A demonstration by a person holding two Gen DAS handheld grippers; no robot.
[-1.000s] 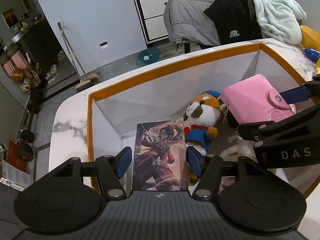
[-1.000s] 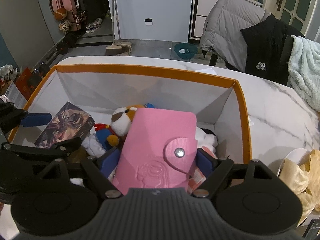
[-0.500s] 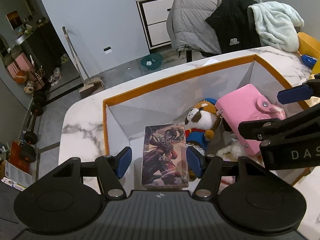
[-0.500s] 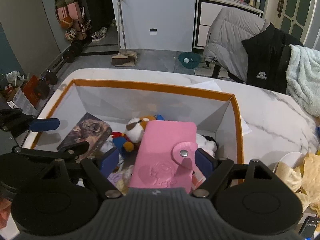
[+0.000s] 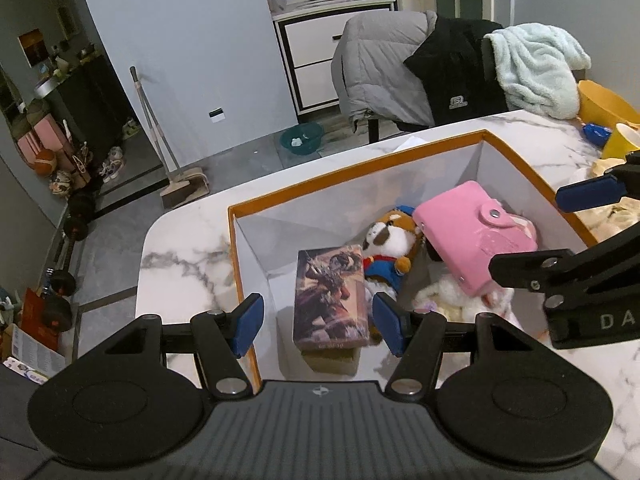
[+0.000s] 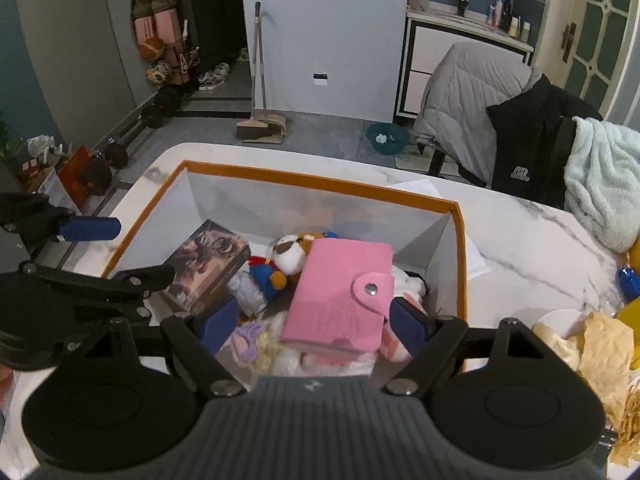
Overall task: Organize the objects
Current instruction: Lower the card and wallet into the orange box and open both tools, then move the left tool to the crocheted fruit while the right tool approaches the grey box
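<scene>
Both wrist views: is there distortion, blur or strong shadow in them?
Left wrist view: fisheye bends the orange-rimmed box and darkens the corners; the illustrated box is sharp. Right wrist view: same curving; the pink wallet is sharp, lighting dim and even, only soft shadows inside the box.

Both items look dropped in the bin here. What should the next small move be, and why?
Probably lift both grippers clear of the orange-rimmed bin. The left gripper and right gripper are open and hold nothing; the illustrated box and pink wallet lie inside beside the plush dog. Clutter waits on the table at right.
</scene>
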